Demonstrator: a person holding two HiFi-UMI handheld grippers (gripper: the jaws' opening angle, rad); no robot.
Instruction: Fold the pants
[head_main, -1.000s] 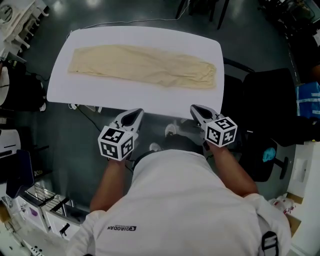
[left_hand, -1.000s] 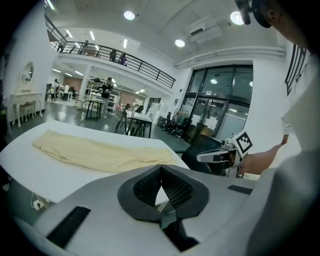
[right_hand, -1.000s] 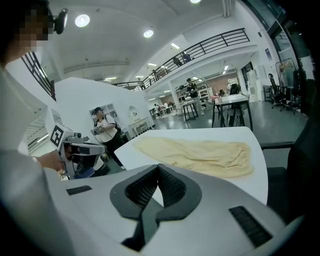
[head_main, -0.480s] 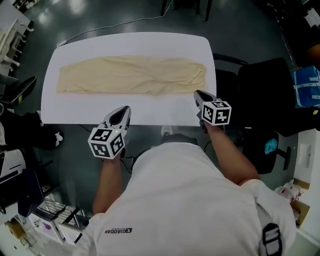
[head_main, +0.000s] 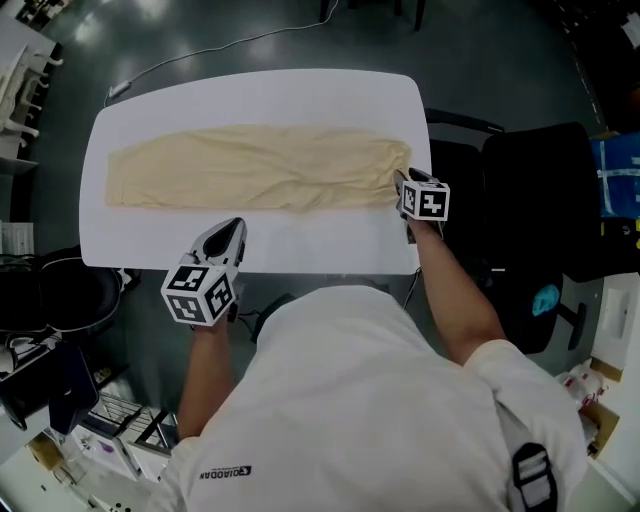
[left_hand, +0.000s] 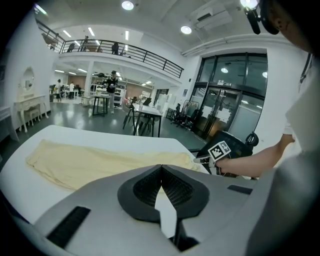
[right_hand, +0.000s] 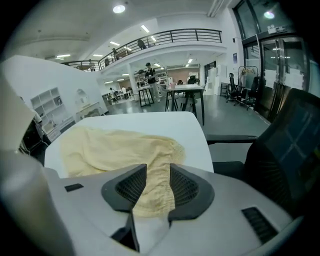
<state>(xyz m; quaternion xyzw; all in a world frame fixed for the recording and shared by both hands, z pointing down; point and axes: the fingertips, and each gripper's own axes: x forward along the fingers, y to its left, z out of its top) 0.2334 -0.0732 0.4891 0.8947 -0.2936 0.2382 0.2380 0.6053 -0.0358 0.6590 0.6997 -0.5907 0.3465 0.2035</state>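
Since a fold likely starts at an end, the one white bench (head_main: 250, 90) carries one pair of cream pants (head_main: 250, 168) spread flat across mid-frame. Of two claws, the right claw (head_main: 400, 178) has just been opening, with the waistband (right_hand: 159, 165) between its parted jaws, ungripped. The left claw (head_main: 235, 226), lower left, is closed and empty.

Probably a large open lab or office hall, with mezzanine railing (left_hand: 125, 48), glass doors (left_hand: 226, 107), desks (right_hand: 185, 89) and office chairs (head_main: 545, 200).
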